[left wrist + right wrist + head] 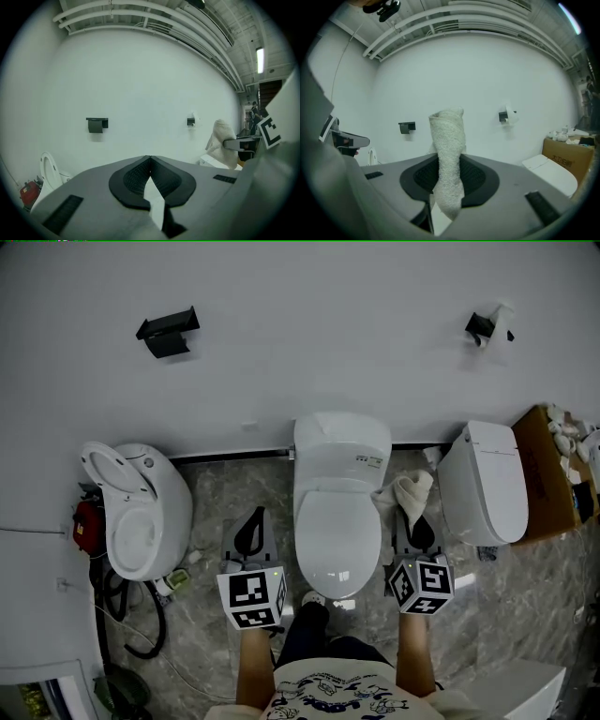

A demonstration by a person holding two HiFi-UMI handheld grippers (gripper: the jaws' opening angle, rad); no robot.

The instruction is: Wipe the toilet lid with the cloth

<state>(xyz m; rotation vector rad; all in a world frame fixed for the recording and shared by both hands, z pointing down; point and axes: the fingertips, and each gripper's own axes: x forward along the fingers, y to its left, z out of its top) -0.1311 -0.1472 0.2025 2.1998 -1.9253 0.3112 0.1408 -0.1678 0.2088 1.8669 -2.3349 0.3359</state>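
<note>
One cloth (448,136), right tongs (449,161) clamped; left tongs (150,158) closed.

Plain white wall (328,296), one black holder (169,332) at left, another holder (481,326) well apart at right. Grey marbled floor (525,596). Open-lidded toilet (141,521) left; closed toilet (487,484) right, beside a cardboard box (544,474). Overhead, ceiling pipes (454,21) and a strip light (260,60).

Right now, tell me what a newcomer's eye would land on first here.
Three white toilets line the wall; the middle toilet, lid shut, sits straight ahead between the two grippers. The right gripper is clamped on a cream terry cloth beside that toilet, while the left gripper is shut on nothing. The left toilet stands with its lid up.
</note>
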